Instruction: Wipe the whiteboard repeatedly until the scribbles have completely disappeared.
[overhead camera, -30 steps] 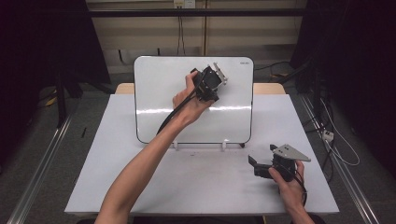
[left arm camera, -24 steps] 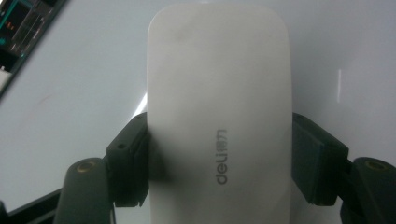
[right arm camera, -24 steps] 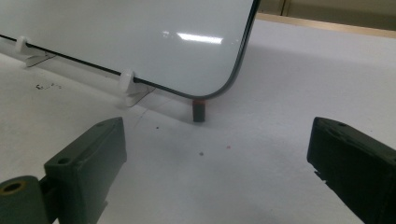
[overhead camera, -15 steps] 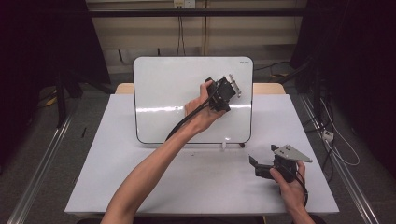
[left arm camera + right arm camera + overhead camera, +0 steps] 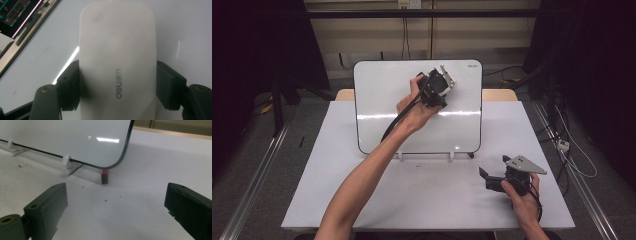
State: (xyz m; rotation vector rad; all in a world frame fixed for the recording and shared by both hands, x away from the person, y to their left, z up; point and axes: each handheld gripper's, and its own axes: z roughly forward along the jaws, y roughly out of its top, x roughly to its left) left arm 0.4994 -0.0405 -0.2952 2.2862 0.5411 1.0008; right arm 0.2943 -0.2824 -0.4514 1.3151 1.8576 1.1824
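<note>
Left gripper view: left tool (image 5: 117,82) clamps white eraser (image 5: 117,57) against whiteboard (image 5: 382,100); right tool (image 5: 117,212) released.

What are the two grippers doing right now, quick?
Left gripper: shut on the white eraser, at the whiteboard.
Right gripper: open, holding nothing.

Smooth matt white plastic eraser (image 5: 117,62), glossy whiteboard (image 5: 382,100), matt white table (image 5: 362,195), matt black jaws
</note>
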